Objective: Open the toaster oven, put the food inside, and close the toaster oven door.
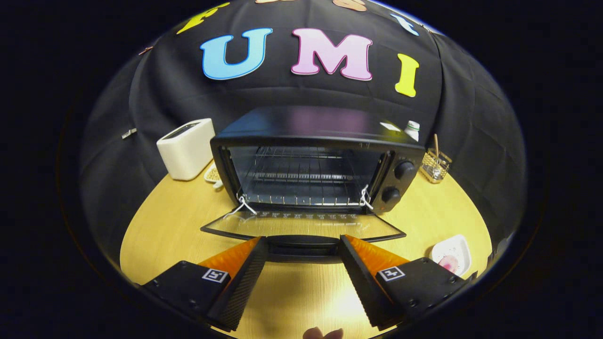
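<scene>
Yellow wooden table (301, 292) is spreading under everything. Just ahead of the claw (304, 245) the toaster oven (320, 160) is standing with its door (301, 226) lying flat open, its handle sitting between the fingertips. The claw is gaping wide, gripping nothing. Off to its right a small plate (453, 254) with pink food (447, 262) is waiting. Beyond, left of the oven, a white toaster (186, 148) is standing.

toaster oven (315, 141): black, with silver wire rack (301, 178) inside, beyond the gripper
toaster (186, 148): white, beyond and left
table (301, 292): light wood grain
plate (453, 254): white with pink food, right of the fingers
</scene>
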`<action>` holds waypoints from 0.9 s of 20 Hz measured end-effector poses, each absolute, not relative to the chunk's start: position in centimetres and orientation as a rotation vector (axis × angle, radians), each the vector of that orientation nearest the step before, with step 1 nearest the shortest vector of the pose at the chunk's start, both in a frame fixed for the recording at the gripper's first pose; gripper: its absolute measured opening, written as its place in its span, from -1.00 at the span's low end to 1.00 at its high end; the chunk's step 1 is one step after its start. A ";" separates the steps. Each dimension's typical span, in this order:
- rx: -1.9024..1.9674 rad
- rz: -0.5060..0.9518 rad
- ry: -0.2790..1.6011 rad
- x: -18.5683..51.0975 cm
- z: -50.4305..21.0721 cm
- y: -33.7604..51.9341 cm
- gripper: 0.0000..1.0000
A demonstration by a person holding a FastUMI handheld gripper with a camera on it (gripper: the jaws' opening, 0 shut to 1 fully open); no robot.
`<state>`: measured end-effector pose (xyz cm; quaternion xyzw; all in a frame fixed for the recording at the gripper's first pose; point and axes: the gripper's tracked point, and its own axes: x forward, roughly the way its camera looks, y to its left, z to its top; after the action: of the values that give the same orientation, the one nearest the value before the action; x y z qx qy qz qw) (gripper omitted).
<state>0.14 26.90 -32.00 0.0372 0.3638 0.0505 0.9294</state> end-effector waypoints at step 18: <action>0.133 0.278 0.913 -3.9 -32.1 21.0 0.99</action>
<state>-3.93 21.02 -32.13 0.0638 0.4390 0.1335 0.8862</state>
